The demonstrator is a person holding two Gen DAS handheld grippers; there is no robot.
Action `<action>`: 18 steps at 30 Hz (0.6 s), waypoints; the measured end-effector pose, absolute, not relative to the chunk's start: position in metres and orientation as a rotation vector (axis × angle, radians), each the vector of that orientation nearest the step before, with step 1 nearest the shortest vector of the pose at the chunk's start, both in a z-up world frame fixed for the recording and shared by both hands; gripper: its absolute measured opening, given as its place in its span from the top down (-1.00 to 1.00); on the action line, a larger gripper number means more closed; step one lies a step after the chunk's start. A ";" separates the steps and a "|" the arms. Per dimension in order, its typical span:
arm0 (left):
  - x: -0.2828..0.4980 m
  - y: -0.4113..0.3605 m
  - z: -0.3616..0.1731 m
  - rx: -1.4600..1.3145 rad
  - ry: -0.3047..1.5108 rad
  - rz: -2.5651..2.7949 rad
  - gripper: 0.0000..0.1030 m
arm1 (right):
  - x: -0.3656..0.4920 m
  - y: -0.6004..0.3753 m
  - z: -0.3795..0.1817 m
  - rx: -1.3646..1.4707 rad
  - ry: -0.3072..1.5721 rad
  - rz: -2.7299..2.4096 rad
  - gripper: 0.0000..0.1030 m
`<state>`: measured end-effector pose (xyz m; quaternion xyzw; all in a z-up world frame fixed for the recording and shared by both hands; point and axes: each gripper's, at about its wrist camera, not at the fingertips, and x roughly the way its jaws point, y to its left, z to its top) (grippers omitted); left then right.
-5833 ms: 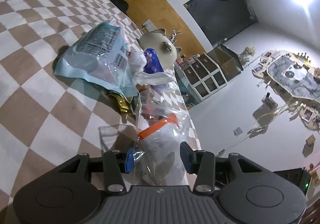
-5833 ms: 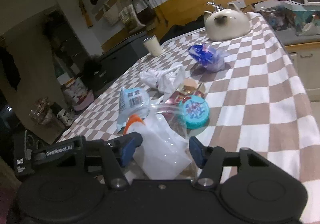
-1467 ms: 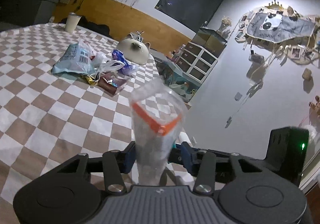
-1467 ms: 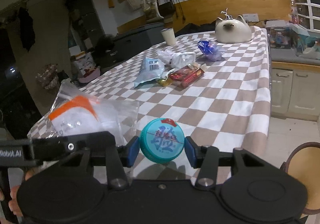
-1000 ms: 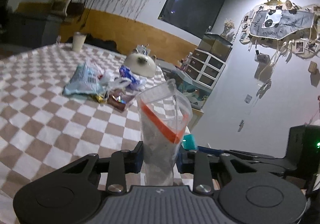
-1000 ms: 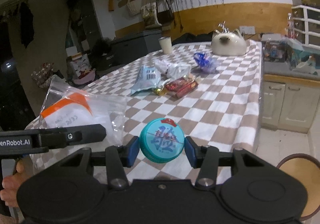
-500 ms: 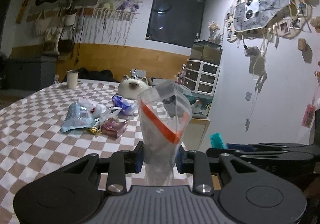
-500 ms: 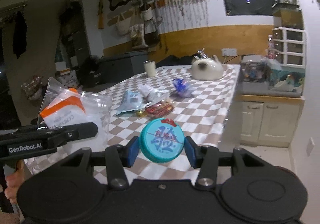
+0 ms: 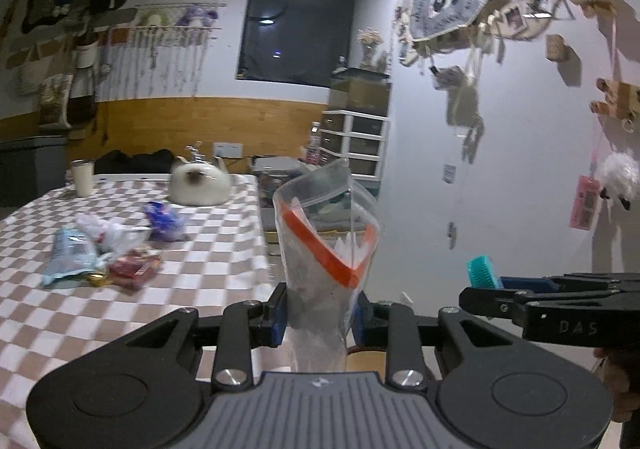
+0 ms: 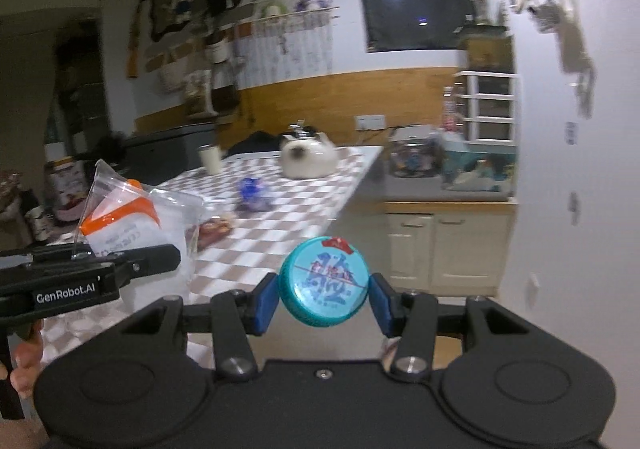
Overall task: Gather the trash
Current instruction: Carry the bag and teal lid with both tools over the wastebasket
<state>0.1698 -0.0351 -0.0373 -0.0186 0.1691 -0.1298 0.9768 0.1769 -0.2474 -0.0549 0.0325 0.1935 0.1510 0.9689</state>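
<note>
A clear zip bag (image 9: 328, 249) with an orange seal strip is clamped upright in the left gripper (image 9: 320, 315), its jaws closed tight on the crumpled lower part while the mouth stands open above. In the right wrist view the same bag is seen at left, pinched in the left gripper's dark arm, with fingers (image 10: 24, 365) of the person's hand visible below it. The right gripper (image 10: 322, 299) is closed on a round teal lid (image 10: 324, 281) printed with blue characters, both blue pads pressed against its rim; the lid is held on edge, face toward the camera. From the left wrist view only the lid's ribbed teal edge is seen, standing up from the right gripper at right, beside the bag and apart from it — both are held in the air off the near end of the checkered table (image 9: 208, 269). Remaining trash is left on the tablecloth: a pale blue packet (image 9: 68, 255), a white crumpled wrapper (image 9: 108, 231), a red wrapper (image 9: 134, 267), a small gold piece (image 9: 96, 279) and a blue-and-clear wrapper (image 9: 164, 219), grouped near the middle. Further back a cat-shaped ceramic pot (image 9: 200, 185) and a pale cup (image 9: 83, 177) are noted — the background is blurred.
</note>
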 end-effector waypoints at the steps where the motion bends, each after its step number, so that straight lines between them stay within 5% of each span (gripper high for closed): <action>1: 0.172 -0.043 -0.039 -0.035 0.344 -0.271 0.39 | 0.175 -0.256 -0.055 0.065 0.392 0.287 0.03; 18: 0.196 -0.154 -0.073 -0.031 0.419 -0.385 0.39 | 0.168 -0.361 -0.089 0.113 0.443 0.106 0.03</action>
